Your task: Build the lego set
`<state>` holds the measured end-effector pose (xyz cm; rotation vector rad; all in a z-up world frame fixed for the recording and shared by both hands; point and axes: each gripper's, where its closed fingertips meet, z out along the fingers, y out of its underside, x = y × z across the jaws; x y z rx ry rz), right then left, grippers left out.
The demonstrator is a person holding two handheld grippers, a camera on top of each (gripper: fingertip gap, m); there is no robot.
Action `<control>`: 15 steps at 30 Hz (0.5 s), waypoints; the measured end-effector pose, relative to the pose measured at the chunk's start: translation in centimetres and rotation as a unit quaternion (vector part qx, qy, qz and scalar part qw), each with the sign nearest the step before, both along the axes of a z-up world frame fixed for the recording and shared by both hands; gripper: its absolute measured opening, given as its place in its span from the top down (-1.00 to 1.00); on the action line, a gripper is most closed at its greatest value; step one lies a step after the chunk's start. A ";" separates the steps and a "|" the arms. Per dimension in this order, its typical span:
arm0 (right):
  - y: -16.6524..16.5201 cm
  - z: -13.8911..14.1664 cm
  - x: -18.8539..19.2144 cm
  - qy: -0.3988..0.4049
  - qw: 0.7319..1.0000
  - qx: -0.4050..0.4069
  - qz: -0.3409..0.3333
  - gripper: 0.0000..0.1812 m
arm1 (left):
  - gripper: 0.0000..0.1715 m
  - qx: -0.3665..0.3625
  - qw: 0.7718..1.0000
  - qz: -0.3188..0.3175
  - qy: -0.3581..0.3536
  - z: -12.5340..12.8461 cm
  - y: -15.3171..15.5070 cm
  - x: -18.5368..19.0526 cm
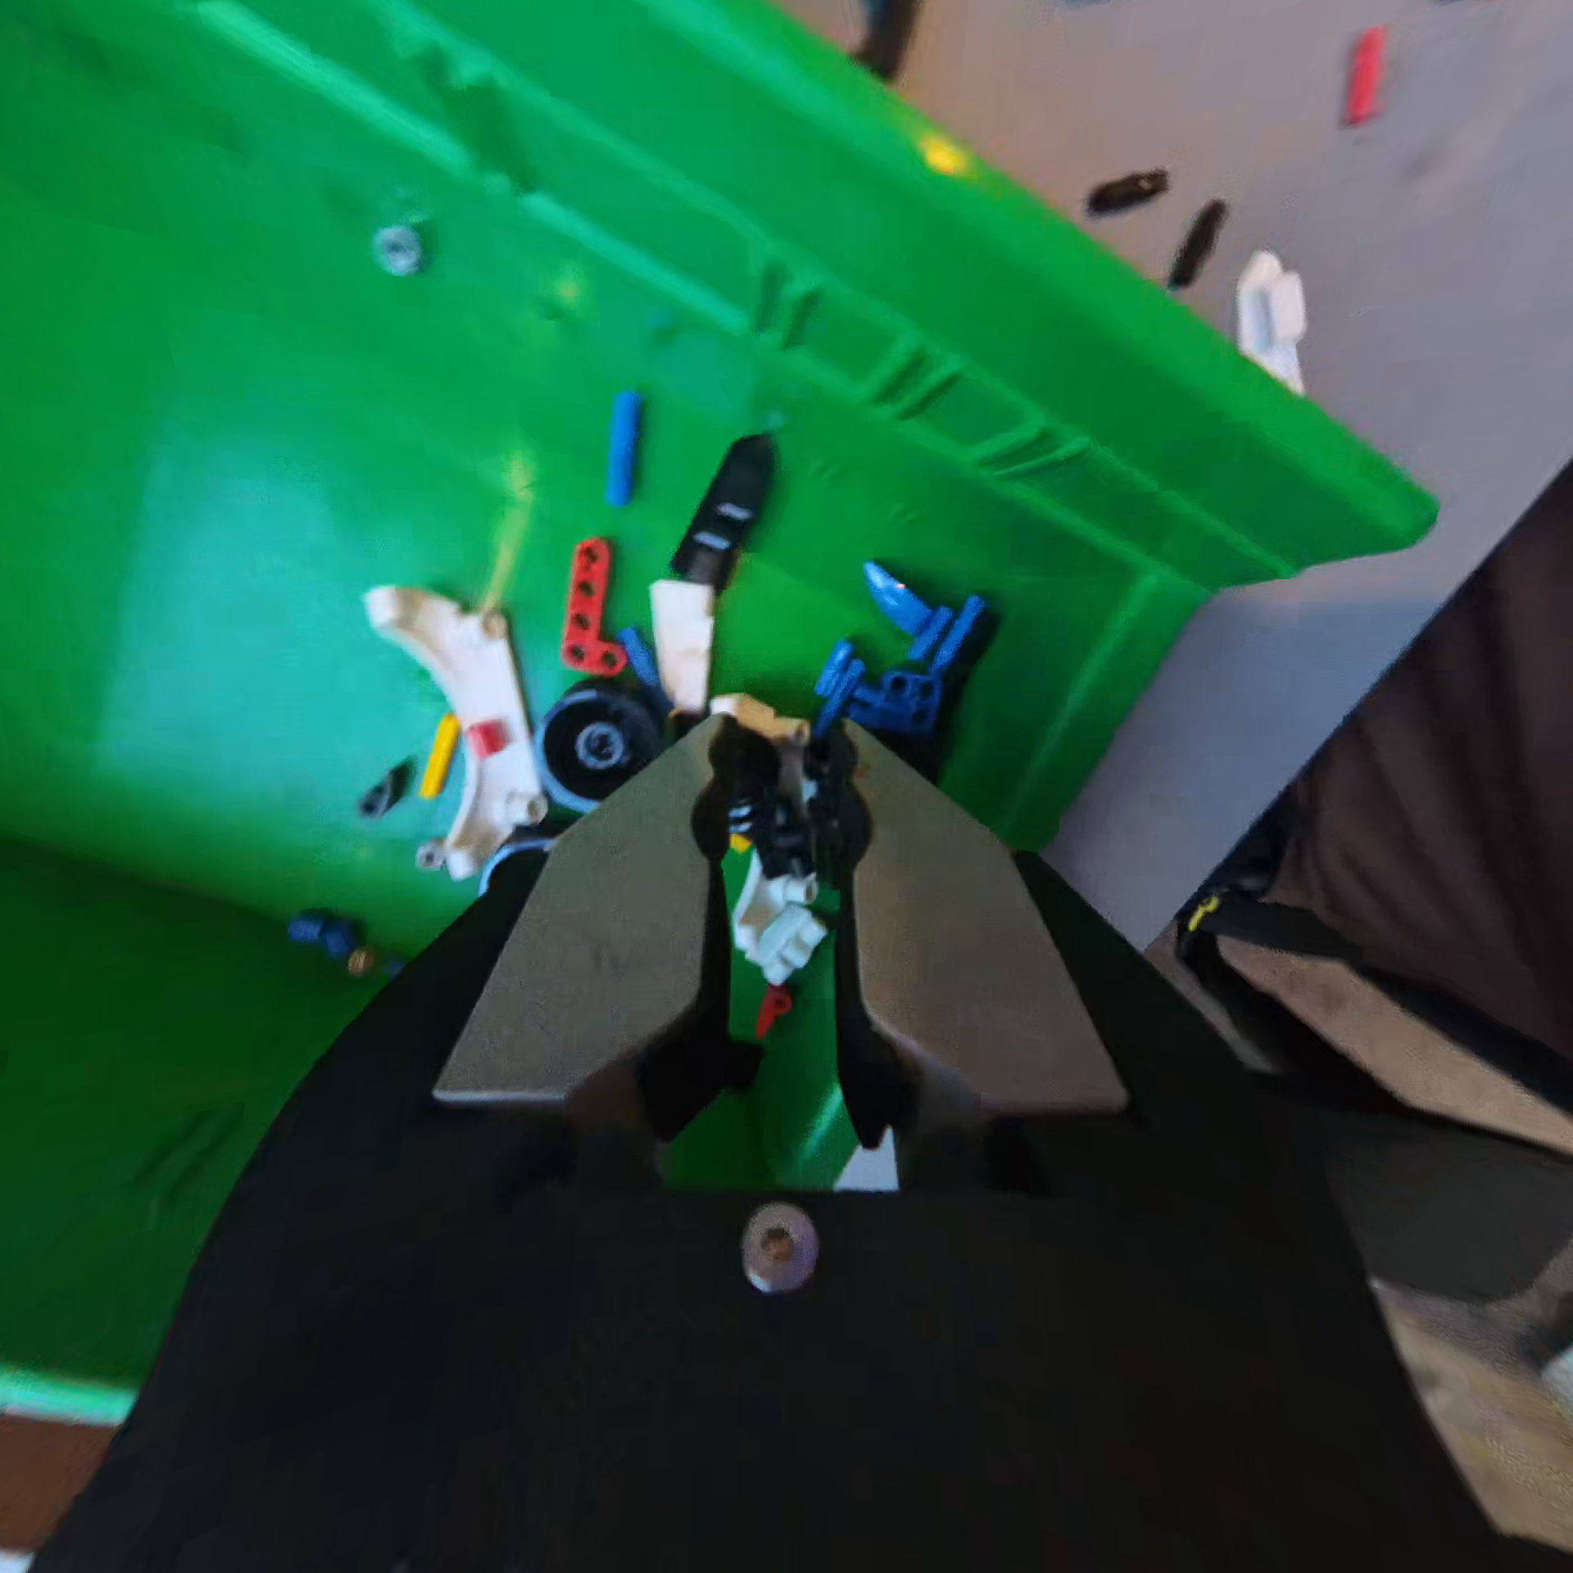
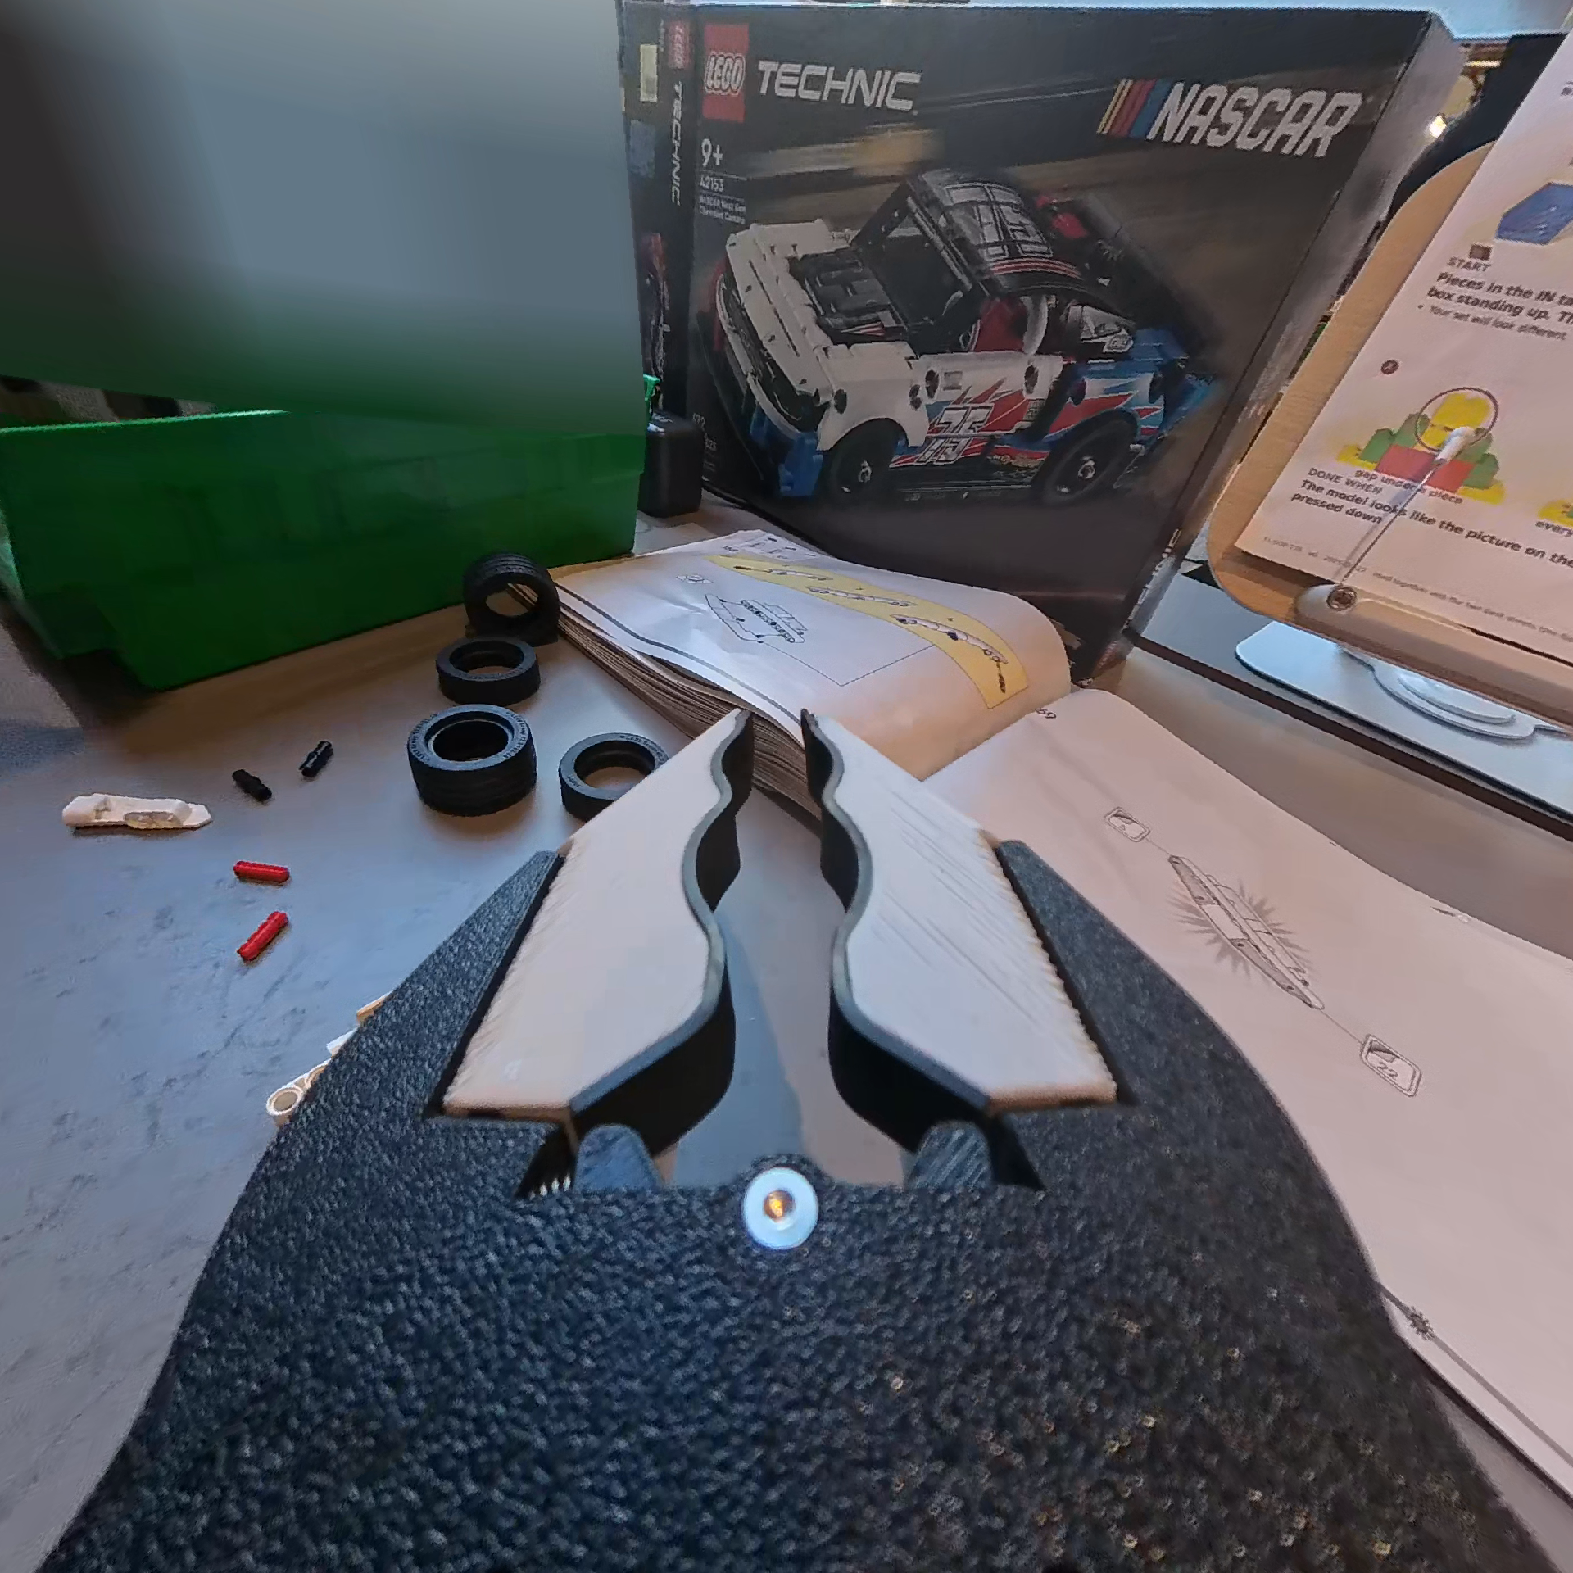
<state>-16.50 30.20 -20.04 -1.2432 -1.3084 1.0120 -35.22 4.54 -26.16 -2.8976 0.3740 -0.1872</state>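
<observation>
Left tool (image 1: 779,749): poised over the green bin (image 1: 255,426), fingers narrowed around a small black piece (image 1: 770,821) at the tips; actual contact is blurred and cannot be confirmed. Right tool (image 2: 776,732): slightly parted, carrying nothing, above the open instruction booklet (image 2: 809,647) at frame centre. Loose lego pieces, lower centre of the bin: white curved panel (image 1: 472,681), red L-shaped beam (image 1: 589,609), black wheel (image 1: 596,745), blue connector cluster (image 1: 894,672), blue pin (image 1: 624,447). On the tabletop (image 2: 128,1064), left of the right view: four black tyres (image 2: 472,757), two red pins (image 2: 260,872), two black pins (image 2: 251,785), a white piece (image 2: 136,811); set box (image 2: 1021,298) upright behind. Risk: the pile is crowded, so neighbouring pieces may be snagged or the small piece slip from a shallow tip grip. The wheel and connector cluster flank the tips closely.
</observation>
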 end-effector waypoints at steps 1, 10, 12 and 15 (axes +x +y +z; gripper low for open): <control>0.0 0.0 0.0 0.002 1.000 -0.002 0.000 0.88 | 0.80 -0.011 1.000 -0.021 0.005 -0.7 0.0 0.3; 0.0 0.2 0.2 0.007 1.000 -0.011 0.004 0.88 | 0.86 -0.053 0.995 -0.078 0.043 -2.8 0.6 1.1; 0.0 0.3 0.2 0.010 1.000 -0.014 0.005 0.90 | 0.91 -0.051 0.993 -0.090 0.063 -3.2 0.7 1.0; 0.1 0.4 0.3 0.014 1.000 -0.019 0.006 0.90 | 0.91 -0.046 0.992 -0.097 0.060 -3.2 0.7 1.4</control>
